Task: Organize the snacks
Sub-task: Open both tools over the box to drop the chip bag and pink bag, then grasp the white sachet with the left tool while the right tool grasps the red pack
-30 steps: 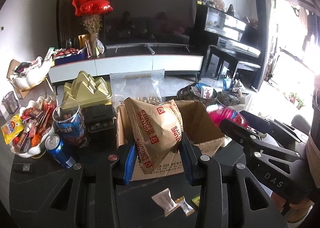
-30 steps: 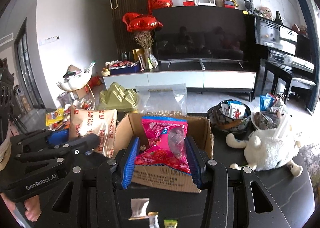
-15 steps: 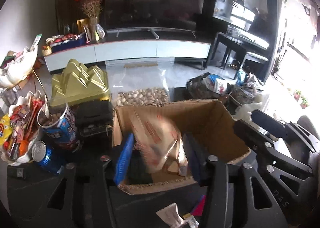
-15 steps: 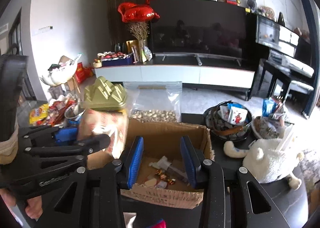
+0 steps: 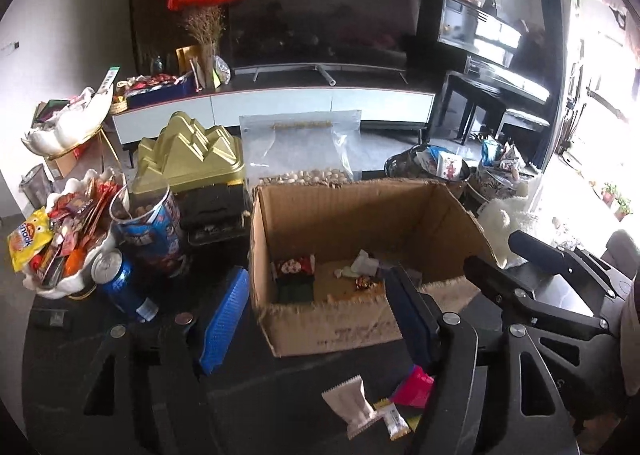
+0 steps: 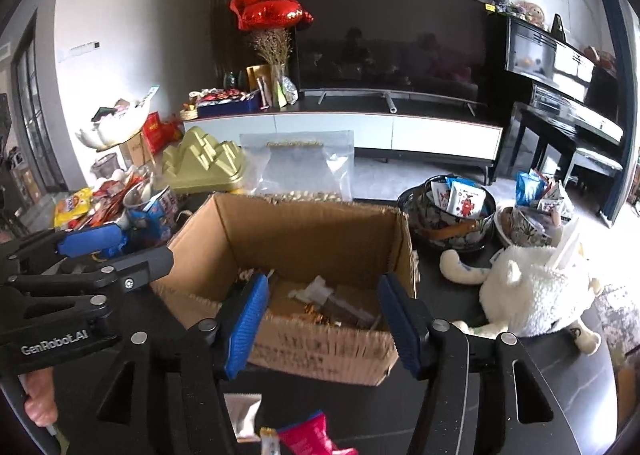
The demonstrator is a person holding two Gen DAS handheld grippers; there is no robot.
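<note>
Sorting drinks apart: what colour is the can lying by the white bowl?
Blue, with a silver top: the can shows best in the left wrist view.

left wrist: faces box [image 5: 352, 239], close | right wrist: same box [image 6: 304, 239], close

pink packet [image 6: 308, 437] cut off at frame bottom, small snacks [image 5: 362, 283] in box unreadable, window [image 5: 600, 55] overexposed

The right tongs [image 6: 322, 321] stood wide apart and empty over the cardboard box [image 6: 304, 231]. A pink packet [image 6: 308, 435] lay on the bench [image 6: 500, 395] just below them.
</note>
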